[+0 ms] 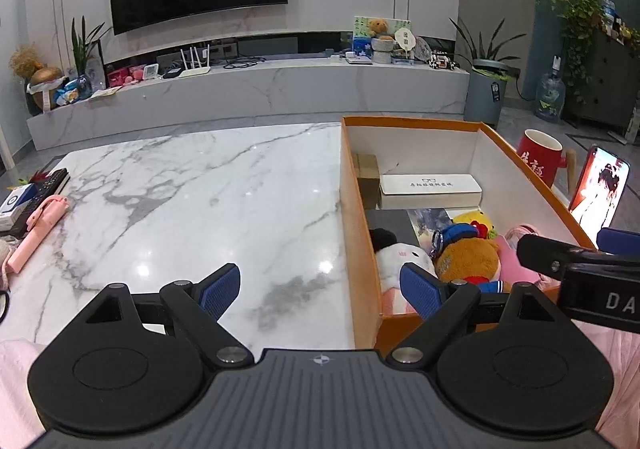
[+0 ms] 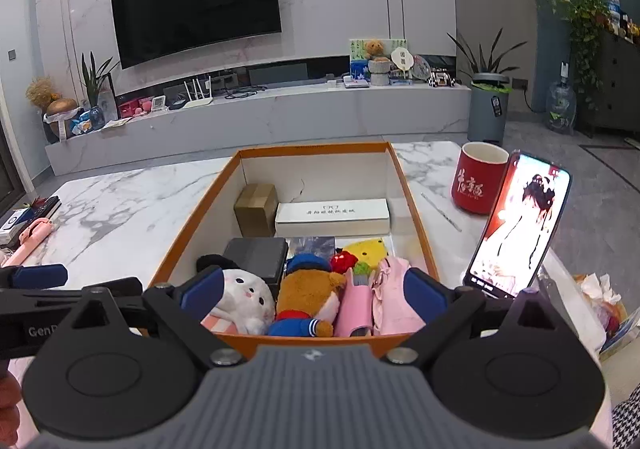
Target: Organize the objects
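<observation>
Box (image 2: 412, 205) holds two plush toys, one case.

one orange box (image 2: 412, 205), one red mug (image 2: 478, 179), one phone (image 2: 520, 225)

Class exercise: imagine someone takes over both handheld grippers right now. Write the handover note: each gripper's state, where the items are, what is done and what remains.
Left gripper: open, empty, over the marble table beside the box's left wall.
Right gripper: open, empty, at the near end of the orange box.
Done: in the box are the white plush, brown bear plush, pink items, white case, cardboard carton and a black box.
Left, probably: the pink selfie stick and remote at the table's left edge. Red mug and phone stand right of the box.
</observation>
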Demonstrator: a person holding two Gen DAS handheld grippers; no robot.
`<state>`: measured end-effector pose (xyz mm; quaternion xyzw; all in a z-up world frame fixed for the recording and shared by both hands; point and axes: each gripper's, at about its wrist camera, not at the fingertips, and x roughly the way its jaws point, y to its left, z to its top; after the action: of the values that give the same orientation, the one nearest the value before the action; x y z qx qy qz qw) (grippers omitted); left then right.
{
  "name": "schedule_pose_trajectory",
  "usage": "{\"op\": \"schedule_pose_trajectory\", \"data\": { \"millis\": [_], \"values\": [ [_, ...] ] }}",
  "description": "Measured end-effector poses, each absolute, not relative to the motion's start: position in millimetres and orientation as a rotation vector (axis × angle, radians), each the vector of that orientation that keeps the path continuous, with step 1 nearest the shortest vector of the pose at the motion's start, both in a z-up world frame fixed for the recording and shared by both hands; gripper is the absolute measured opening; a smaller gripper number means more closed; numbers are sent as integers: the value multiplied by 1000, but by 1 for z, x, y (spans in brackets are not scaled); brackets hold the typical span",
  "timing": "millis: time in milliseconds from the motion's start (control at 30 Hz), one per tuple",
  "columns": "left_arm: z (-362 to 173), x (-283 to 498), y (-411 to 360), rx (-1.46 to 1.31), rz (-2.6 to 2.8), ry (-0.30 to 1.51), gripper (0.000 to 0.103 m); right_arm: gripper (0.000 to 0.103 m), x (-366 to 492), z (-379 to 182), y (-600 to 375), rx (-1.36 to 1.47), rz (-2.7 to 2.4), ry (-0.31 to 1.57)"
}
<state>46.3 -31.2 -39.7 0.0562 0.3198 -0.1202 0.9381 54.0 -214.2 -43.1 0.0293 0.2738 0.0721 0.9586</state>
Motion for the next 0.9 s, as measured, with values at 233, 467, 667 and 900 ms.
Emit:
{"op": "schedule_pose_trajectory", "data": {
  "millis": [233,467,667,900],
  "values": [
    [-41,48,-32,116,-237,665,103,97,54,-47,-214,57,155,569],
    [-38,45,-31,121,-231,660,103,97,50,-47,-215,68,162,580],
    [-37,45,-32,125,-229,658,103,97,49,-47,-216,71,164,580],
    [-37,44,-32,126,-229,659,103,97,45,-48,-215,76,167,577]
  ]
}}
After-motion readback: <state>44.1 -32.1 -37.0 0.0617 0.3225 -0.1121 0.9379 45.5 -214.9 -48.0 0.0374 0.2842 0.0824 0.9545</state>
